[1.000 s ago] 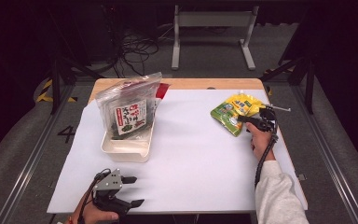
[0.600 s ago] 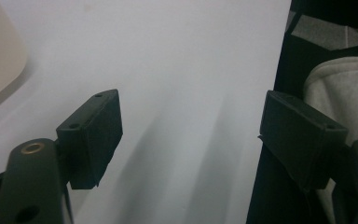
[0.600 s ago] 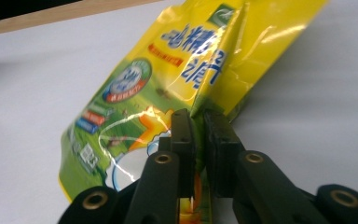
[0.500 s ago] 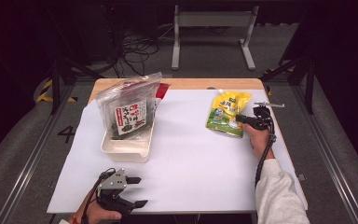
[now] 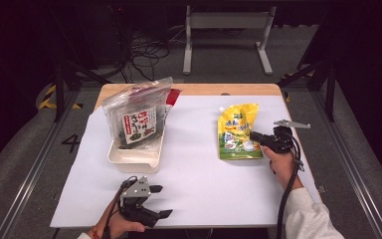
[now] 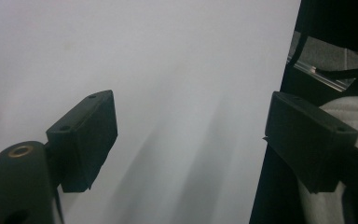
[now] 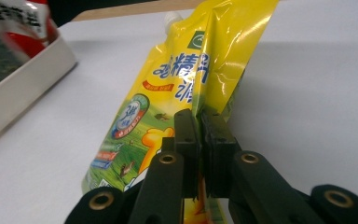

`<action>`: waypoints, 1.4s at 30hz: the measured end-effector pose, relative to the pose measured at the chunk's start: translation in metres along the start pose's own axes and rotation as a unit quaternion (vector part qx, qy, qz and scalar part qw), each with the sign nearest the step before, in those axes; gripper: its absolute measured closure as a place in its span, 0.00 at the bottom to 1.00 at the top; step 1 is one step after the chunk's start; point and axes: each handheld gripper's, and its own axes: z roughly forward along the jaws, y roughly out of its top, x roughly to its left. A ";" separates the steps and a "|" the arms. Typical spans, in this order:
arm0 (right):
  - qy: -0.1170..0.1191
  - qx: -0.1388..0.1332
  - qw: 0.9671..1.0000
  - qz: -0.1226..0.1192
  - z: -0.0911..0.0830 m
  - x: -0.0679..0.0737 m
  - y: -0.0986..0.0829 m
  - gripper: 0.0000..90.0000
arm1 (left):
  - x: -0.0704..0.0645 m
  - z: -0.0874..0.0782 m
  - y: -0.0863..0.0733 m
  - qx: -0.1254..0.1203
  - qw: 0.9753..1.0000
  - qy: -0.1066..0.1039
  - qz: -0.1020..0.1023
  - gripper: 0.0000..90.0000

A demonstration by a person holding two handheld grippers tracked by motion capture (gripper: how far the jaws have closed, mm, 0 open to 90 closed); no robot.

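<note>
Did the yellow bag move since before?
Yes. The yellow pouch, pinched in the right gripper, has slid left across the white table, away from its right edge and nearer the white tray.

White table (image 5: pixel 199 184) — yellow pouch (image 5: pixel 236 132) right, cream tray (image 5: pixel 134 157) left.

Spouted pouch (image 5: pixel 237 131) lies right of centre on table (image 5: pixel 199 169), right gripper (image 5: pixel 256 138) at its near-right edge; seaweed packet (image 5: pixel 136 119) leans in tray (image 5: pixel 135 157) far left; left gripper (image 5: pixel 159 201) at near edge.
</note>
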 end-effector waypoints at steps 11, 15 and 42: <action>0.095 -0.014 0.994 -0.054 -0.032 0.041 -0.043 0.96 | 0.006 0.057 0.035 -0.002 1.000 -0.016 -0.025 0.17; 0.115 -0.012 0.991 -0.068 -0.034 0.052 -0.050 0.96 | 0.013 0.072 0.040 -0.001 0.999 -0.015 -0.047 0.17; 0.216 -0.047 0.963 -0.152 -0.031 0.108 -0.062 0.95 | 0.016 0.028 0.067 -0.138 0.989 0.022 -0.054 0.48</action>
